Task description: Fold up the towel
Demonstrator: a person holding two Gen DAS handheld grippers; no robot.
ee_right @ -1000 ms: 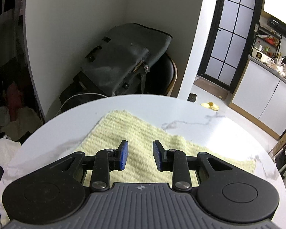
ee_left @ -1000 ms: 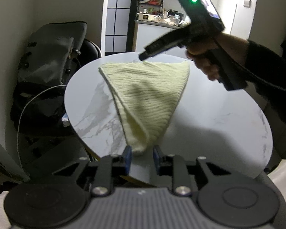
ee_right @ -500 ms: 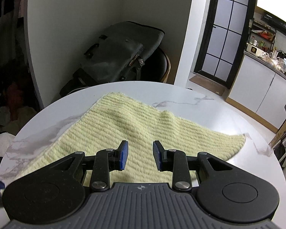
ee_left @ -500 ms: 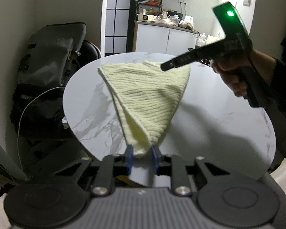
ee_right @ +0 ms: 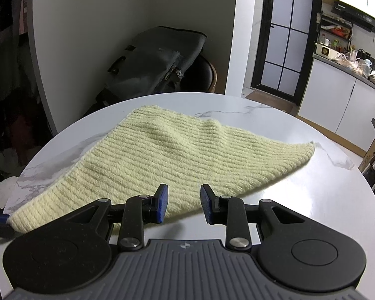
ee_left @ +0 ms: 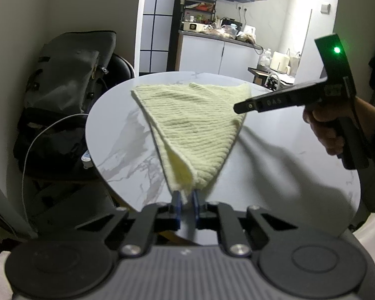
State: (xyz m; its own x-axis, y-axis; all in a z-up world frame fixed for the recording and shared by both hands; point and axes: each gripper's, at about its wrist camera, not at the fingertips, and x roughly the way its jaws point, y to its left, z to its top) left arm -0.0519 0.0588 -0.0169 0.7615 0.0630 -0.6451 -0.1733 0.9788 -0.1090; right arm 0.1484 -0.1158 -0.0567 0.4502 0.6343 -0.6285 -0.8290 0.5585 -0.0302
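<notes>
A pale yellow ribbed towel (ee_left: 195,125) lies folded into a triangle on the round white marble table (ee_left: 275,170). Its near corner sits between the blue pads of my left gripper (ee_left: 185,201), whose jaws are closing and pinching it at the table's near edge. In the right wrist view the towel (ee_right: 187,155) spreads across the table (ee_right: 312,200). My right gripper (ee_right: 183,201) hovers open just above the towel's near edge, nothing between its fingers. The left wrist view shows the right gripper (ee_left: 240,107) from the side, held by a hand (ee_left: 325,125) over the towel's right edge.
A dark backpack (ee_left: 67,75) rests on a black chair left of the table, also seen as the backpack (ee_right: 157,60) beyond the table's far edge. A white cable and power strip (ee_left: 86,158) lie below. Kitchen counters (ee_left: 212,37) stand behind.
My left jaws have narrowed onto the towel's near corner. The right gripper has drifted right and lower in the left wrist view, from the towel's far edge to its right side.
</notes>
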